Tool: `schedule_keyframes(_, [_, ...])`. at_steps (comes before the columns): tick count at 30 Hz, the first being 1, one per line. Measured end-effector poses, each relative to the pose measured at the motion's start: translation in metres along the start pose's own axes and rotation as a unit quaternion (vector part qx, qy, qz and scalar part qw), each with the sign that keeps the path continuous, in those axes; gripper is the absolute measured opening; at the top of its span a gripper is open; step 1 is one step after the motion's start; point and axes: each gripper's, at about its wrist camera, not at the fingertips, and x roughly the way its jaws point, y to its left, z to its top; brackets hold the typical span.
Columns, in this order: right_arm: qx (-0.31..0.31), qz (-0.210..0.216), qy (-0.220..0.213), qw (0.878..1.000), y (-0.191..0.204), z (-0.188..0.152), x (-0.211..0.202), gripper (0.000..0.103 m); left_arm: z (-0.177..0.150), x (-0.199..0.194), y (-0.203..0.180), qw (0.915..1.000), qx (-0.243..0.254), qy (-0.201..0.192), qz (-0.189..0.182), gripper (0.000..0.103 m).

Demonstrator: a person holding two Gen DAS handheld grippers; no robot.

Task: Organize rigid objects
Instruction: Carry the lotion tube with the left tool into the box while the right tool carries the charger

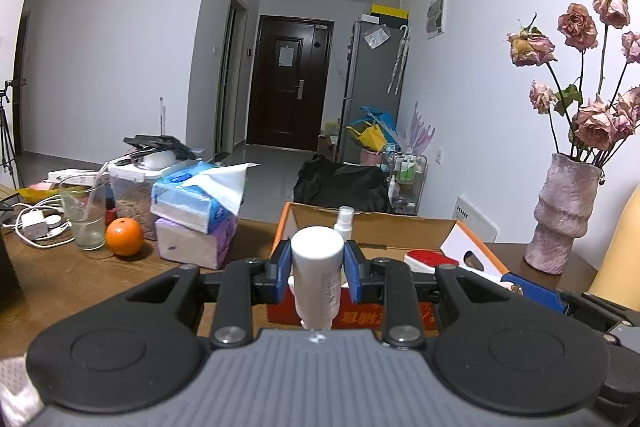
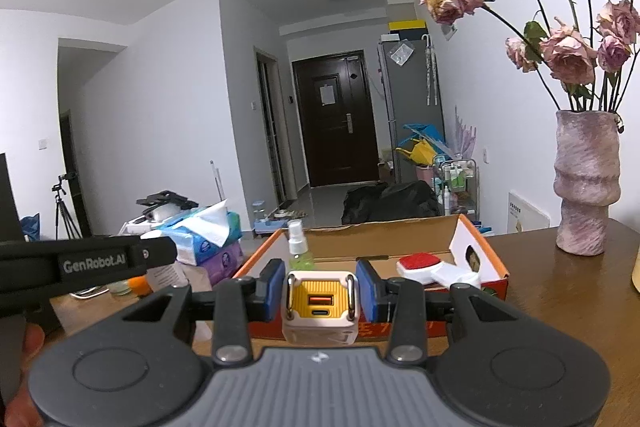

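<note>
Both grippers clamp cargo: left gripper (image 1: 317,273) grips a white bottle (image 1: 317,279), right gripper (image 2: 320,290) a charger cube (image 2: 320,307), presumably bound for the cardboard box (image 2: 416,235)

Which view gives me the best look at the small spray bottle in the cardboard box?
The right wrist view: the spray bottle shows its white pump head and greenish body inside the cardboard box. In the left wrist view only its white top shows, behind the white tube held in the left tongs.
</note>
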Motion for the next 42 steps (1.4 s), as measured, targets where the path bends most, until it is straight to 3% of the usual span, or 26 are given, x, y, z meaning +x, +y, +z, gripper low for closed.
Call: schedule_keyframes(42, [-0.001,-0.048,-0.02,0.999,-0.058,0.031,0.092,0.038,0.034,0.119,-0.054,0.9994,-0.013,-0.016,-0.029,0.029])
